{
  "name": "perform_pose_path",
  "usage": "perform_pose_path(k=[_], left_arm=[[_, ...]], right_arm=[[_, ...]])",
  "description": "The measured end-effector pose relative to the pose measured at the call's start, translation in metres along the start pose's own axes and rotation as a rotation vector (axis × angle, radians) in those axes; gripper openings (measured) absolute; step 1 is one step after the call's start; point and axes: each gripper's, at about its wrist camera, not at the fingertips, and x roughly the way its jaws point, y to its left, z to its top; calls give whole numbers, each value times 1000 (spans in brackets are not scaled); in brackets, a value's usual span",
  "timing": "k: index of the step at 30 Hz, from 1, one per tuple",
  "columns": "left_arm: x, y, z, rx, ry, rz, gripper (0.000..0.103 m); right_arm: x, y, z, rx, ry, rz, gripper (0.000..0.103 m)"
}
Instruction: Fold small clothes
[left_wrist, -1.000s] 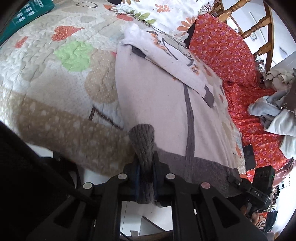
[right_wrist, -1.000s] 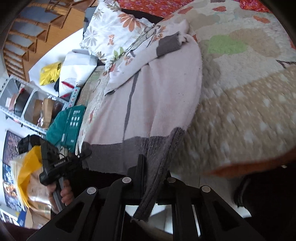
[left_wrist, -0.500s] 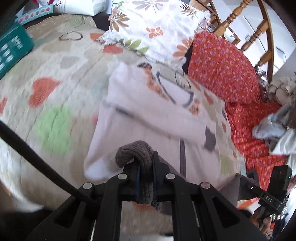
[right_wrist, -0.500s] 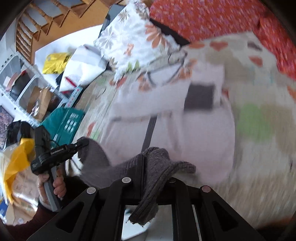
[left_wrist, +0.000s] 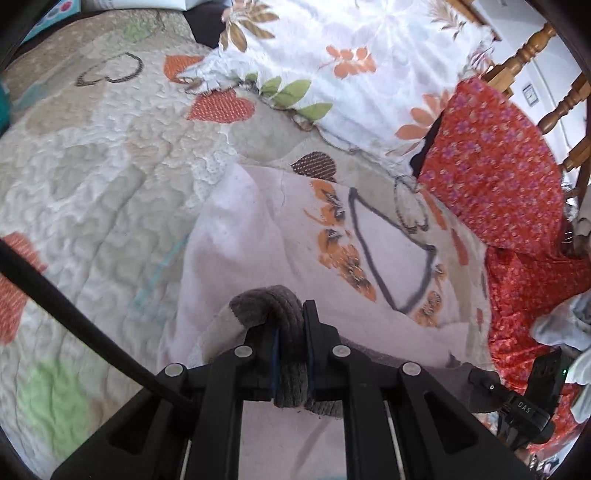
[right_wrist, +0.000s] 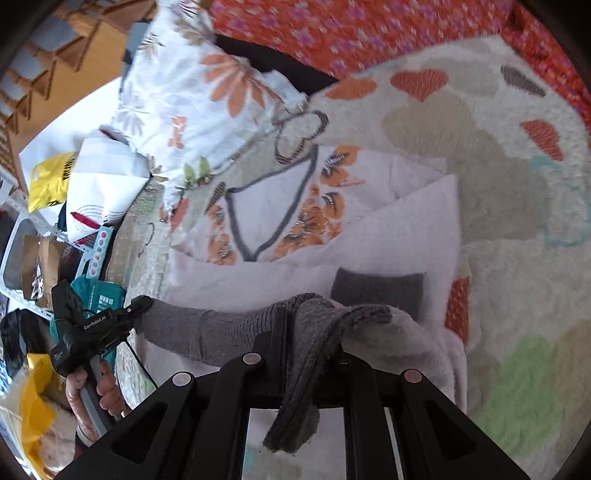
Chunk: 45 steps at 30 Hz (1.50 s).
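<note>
Sweater (left_wrist: 236, 258) on quilt (left_wrist: 96, 177) | left gripper (left_wrist: 290, 325) clamps grey hem (left_wrist: 266, 302) | right gripper (right_wrist: 314, 332) grips hem, jaws opening, seemingly slightly.

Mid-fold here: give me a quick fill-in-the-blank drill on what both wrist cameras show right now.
1. The left tongs pinch the sweater's ribbed ____ hem.
2. The flowers printed around the sweater's neckline are ____.
3. The quilt under the sweater is patterned with ____ shapes.
4. The right tongs' jaws are opening, with the ____ of the sweater between them.

Missing words: grey; orange; heart; hem
</note>
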Motion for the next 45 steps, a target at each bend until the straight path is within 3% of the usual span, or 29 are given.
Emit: perform_pose_path(k=[3, 4, 5, 6, 7, 8, 9, 13, 19, 27, 32, 37, 41, 45], left_arm=[[17, 13, 14, -72, 11, -44, 12], [18, 20, 19, -124, 5, -76, 14], [19, 27, 25, -184, -6, -106, 20], [17, 34, 29, -229, -29, -119, 26], [14, 37, 31, -247, -53, -106, 42], [11, 38, 32, -253, -84, -74, 51], [8, 37, 33, -235, -109, -25, 51], [9, 24, 32, -132, -91, 52, 51], [3, 19, 25, -56, -104, 95, 54], [-3, 38, 9, -65, -72, 148, 57], [-13, 35, -3, 43, -119, 299, 60], [-18, 13, -19, 249, -190, 460, 66], [-15, -5, -35, 336, -185, 464, 66], [-18, -27, -56, 379, -183, 408, 66]], right_arm=[[12, -20, 17, 53, -11, 66, 21], [13, -30, 25, 99, -38, 103, 35], [13, -40, 31, 145, -60, 124, 60], [10, -53, 38, 206, -96, 126, 71], [5, -67, 43, 266, -146, 113, 76], [2, -75, 45, 298, -171, 100, 76], [1, -84, 47, 323, -173, 94, 76], [3, -88, 45, 323, -140, 84, 76], [3, -55, 37, 167, -121, 1, 76], [4, -28, 14, 2, -105, -141, 76], [1, -18, 8, -47, -101, -187, 76], [4, 0, -3, -154, -96, -273, 76], [6, 17, -16, -254, -95, -343, 76], [4, 37, -35, -349, -89, -380, 76]])
